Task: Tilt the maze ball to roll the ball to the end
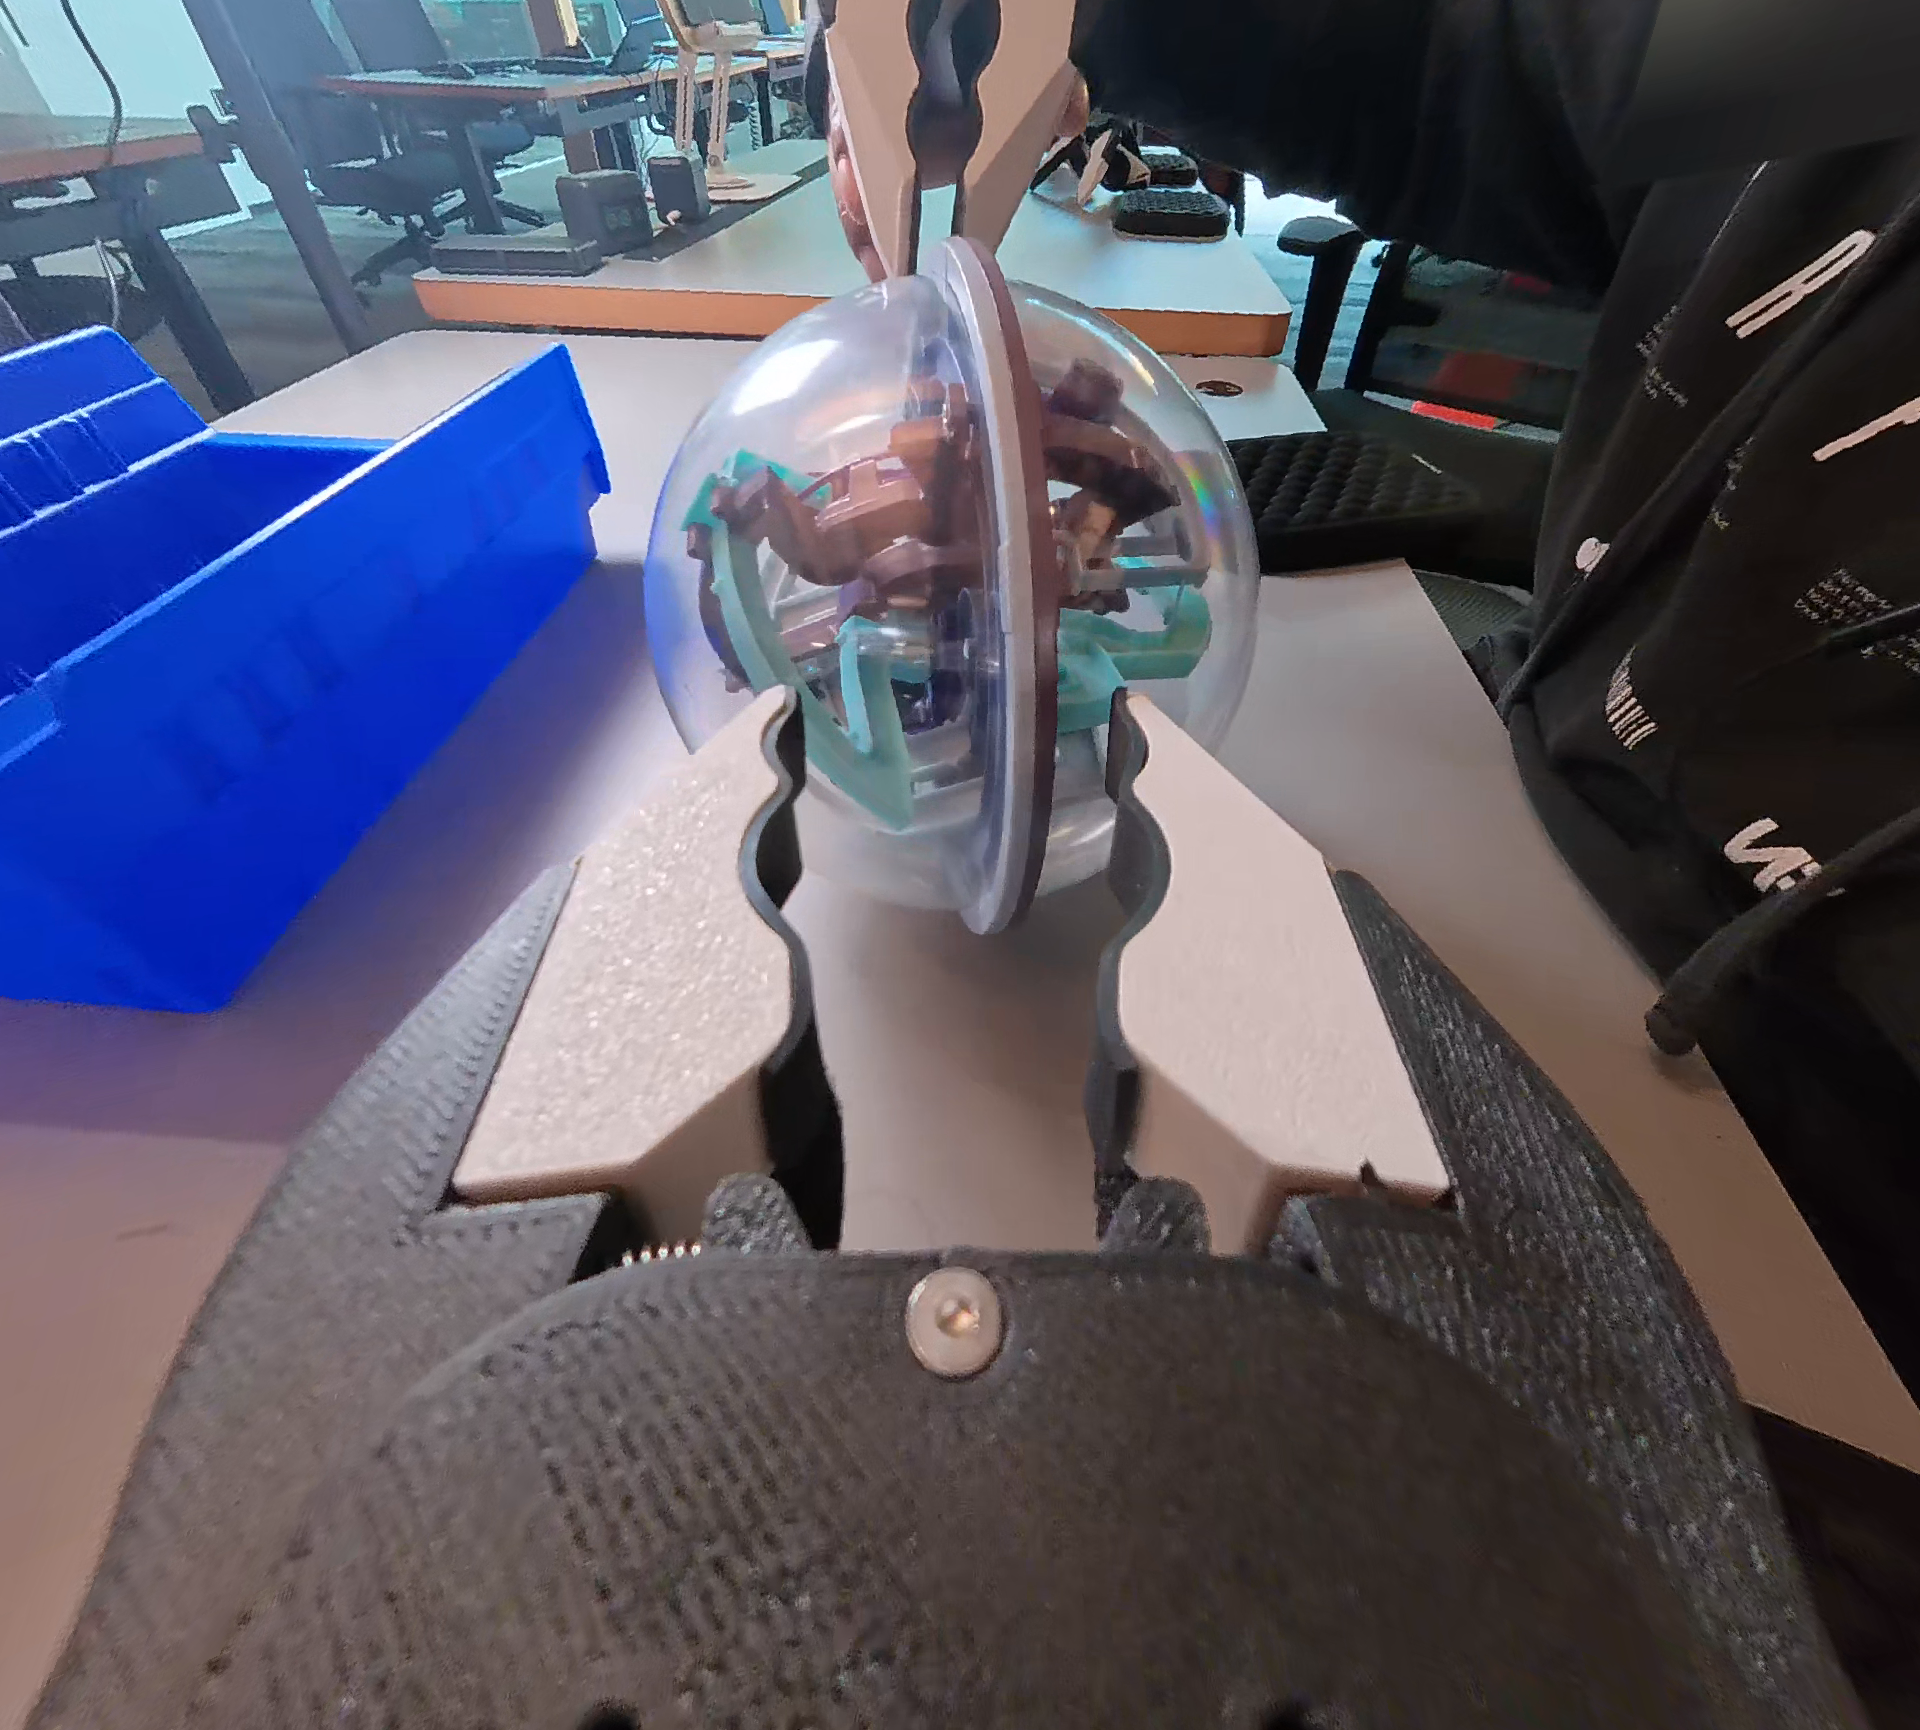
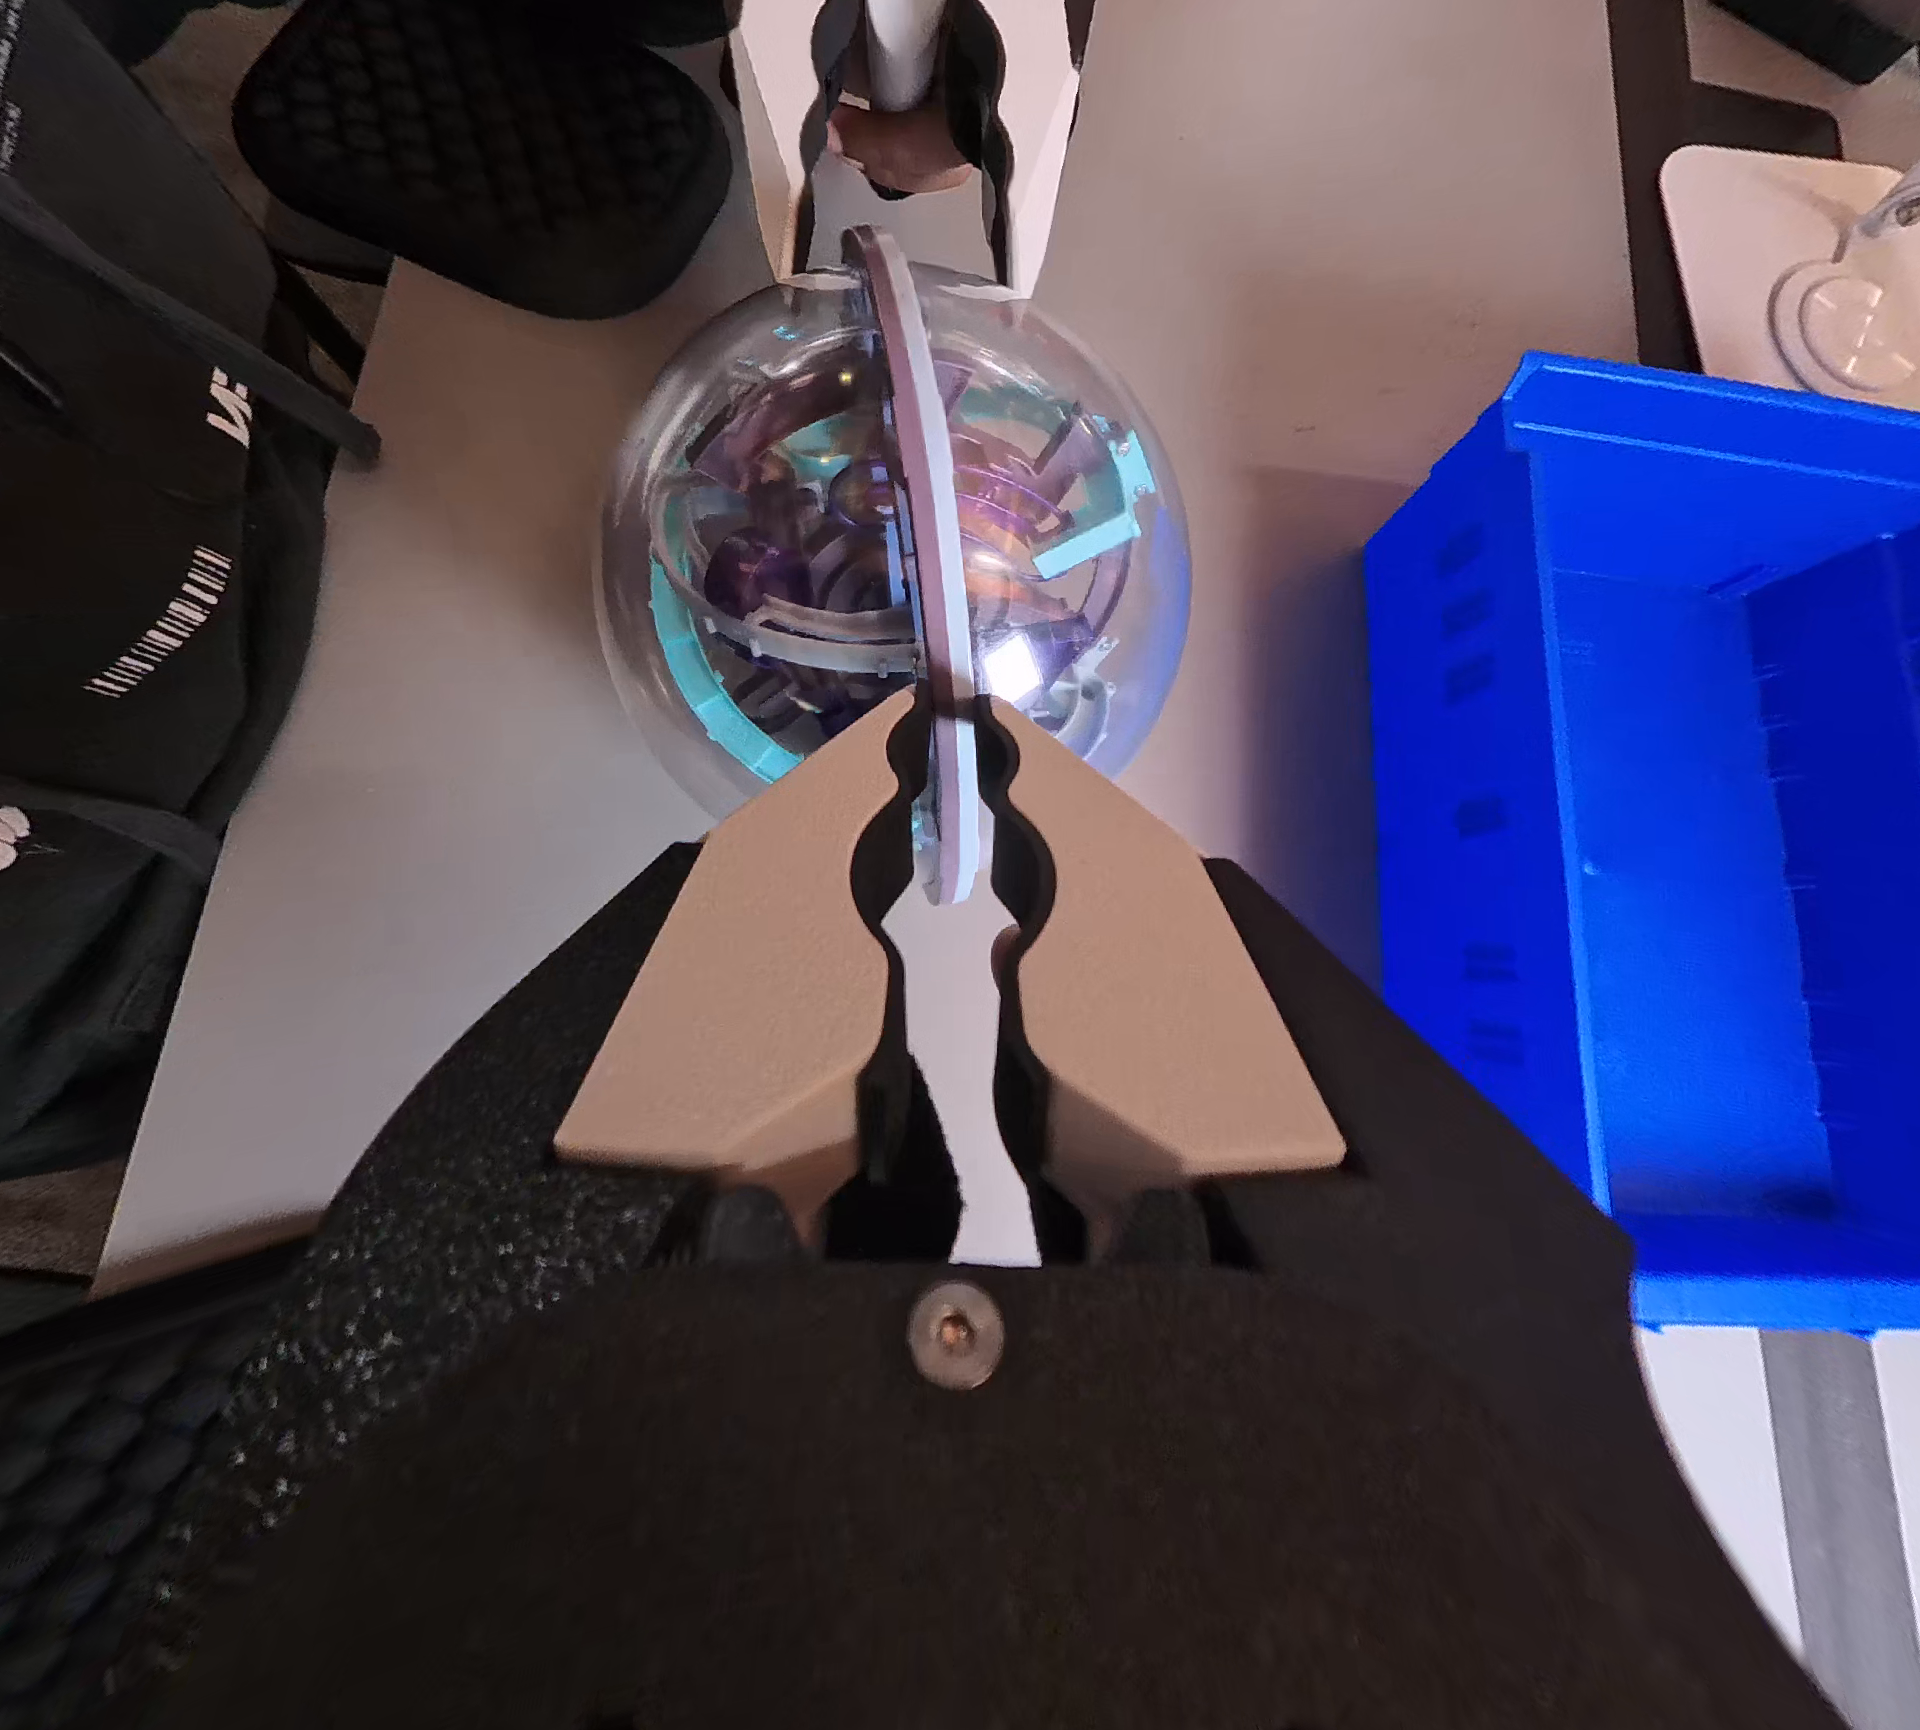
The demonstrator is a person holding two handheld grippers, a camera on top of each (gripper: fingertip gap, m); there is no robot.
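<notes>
Gripping maze ball (image 2: pixel 894 537) by its rim (image 2: pixel 951 807) at 6 o'clock, right gripper (image 2: pixel 951 714) nearly closed, left gripper (image 1: pixel 951 714) spread around shell at 12; inner ball unseen, progress unclear.

There is one maze ball (image 1: pixel 951 600), a clear sphere with a single flat ring around its middle and teal, brown and purple tracks inside; the small ball within cannot be made out. Two grippers are at the maze ball: the left gripper (image 1: pixel 956 714) from the near side in the left wrist view, the right gripper (image 2: pixel 951 719) from the opposite side. Each has two fingers, four in all. One blue bin (image 1: pixel 260 641) stands beside the maze ball. One table (image 1: pixel 1351 745) carries both. One black cushioned pad (image 2: pixel 468 142) lies beyond the maze ball. One person's dark sleeve (image 1: pixel 1403 18) shows above the maze ball.
</notes>
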